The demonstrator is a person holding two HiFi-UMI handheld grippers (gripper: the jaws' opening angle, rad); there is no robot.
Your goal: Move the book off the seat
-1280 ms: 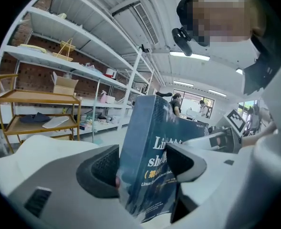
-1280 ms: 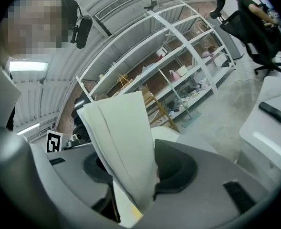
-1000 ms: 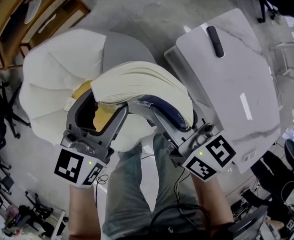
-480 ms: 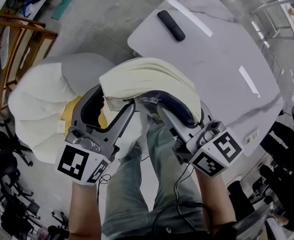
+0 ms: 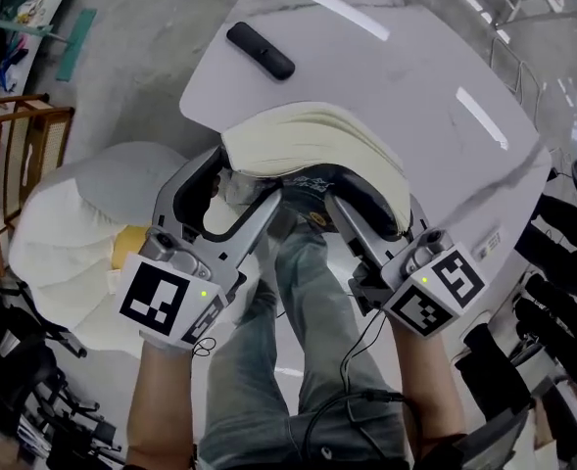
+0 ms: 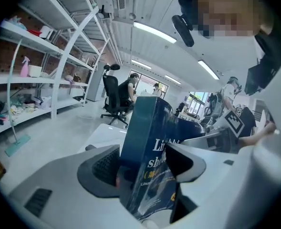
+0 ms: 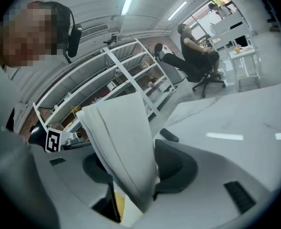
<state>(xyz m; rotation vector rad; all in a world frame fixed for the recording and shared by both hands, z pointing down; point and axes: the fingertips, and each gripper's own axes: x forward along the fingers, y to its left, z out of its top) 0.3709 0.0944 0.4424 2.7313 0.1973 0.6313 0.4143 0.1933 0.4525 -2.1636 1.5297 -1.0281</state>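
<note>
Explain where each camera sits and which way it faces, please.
Head view: on the person's head, facing steeply down at the book in the left gripper and right gripper; forearms and jeans show.
Left gripper view: on that gripper, facing along its jaws, clamped on the book's blue cover; the right gripper shows beyond.
Right gripper view: on that gripper, facing along its jaws, clamped on the pages; the left gripper shows behind.
Both gripper views share the book and each other's gripper.

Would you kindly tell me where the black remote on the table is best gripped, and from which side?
Probably mid-length, from straight above: the remote lies flat on the table, long and narrow with bare surface around it, so jaws close across its short width.
</note>
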